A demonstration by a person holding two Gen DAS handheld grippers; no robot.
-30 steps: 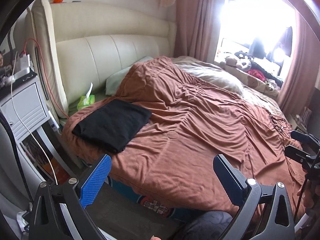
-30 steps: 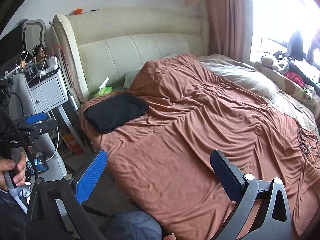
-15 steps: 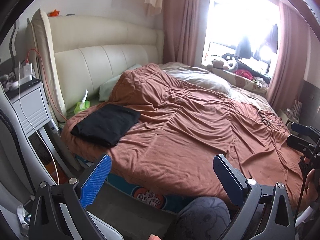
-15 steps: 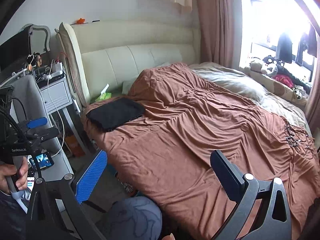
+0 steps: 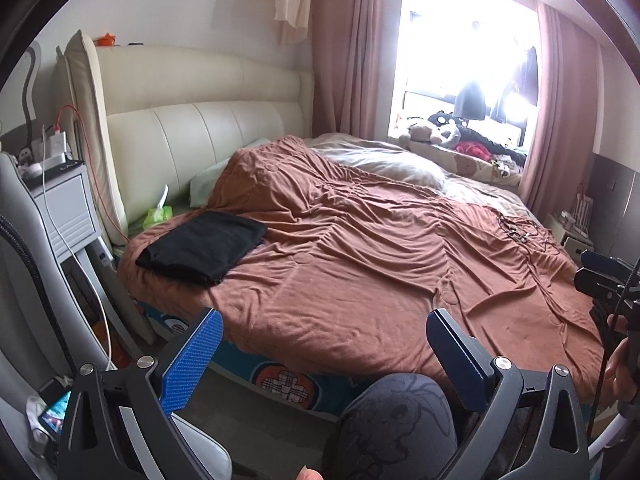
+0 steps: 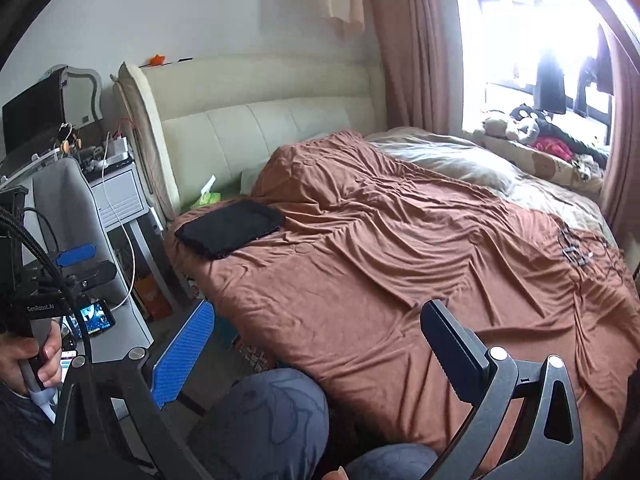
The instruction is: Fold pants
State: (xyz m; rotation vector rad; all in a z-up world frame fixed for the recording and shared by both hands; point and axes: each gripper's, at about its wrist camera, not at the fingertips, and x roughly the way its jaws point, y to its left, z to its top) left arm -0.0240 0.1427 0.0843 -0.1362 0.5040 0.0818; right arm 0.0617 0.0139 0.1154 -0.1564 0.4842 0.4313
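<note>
- My left tool (image 5: 320,356) hangs level off the bed's (image 5: 360,272) edge, jaws wide, empty.
- My right tool (image 6: 316,344) likewise, well apart from the folded black pants (image 6: 230,232).

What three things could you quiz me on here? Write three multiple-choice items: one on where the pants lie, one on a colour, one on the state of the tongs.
1. Where do the pants lie?
A. On the floor
B. On the blanket, near the headboard
C. On the windowsill

2. What colour is the blanket?
A. Rust brown
B. White
C. Green

3. How are the left tongs and right tongs?
A. Both shut on the pants
B. One open, one shut
C. Both open, holding nothing

Answers:
1. B: the pants sit as a flat black stack on the bed's corner, beside the tissue pack.
2. A: brown cloth covers most of the bed.
3. C: each pair's fingers stand wide apart, short of the bed.
</note>
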